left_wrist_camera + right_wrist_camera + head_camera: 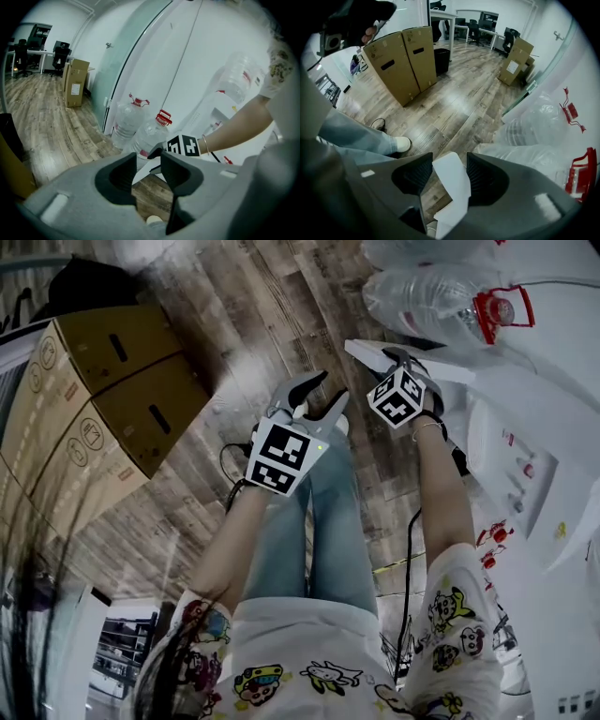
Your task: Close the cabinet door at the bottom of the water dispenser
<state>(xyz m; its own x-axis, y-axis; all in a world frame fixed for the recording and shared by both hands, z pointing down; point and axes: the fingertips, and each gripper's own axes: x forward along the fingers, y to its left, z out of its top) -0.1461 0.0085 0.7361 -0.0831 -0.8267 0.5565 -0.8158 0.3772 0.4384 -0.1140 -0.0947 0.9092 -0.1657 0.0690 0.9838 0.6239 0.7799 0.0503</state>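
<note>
The right gripper (398,357) points down, its grey fingers pinching the top edge of the flat white cabinet door (452,180), which stands swung open from the water dispenser (525,474). The left gripper (335,387) hangs beside it, fingers spread on nothing. Two ribbed clear-plastic water bottles (125,123) with red caps stand on the wood-plank floor (225,315). Only the left gripper view shows a third bottle (239,77) atop the dispenser. Two brown cardboard boxes (389,65) stand nearby.
</note>
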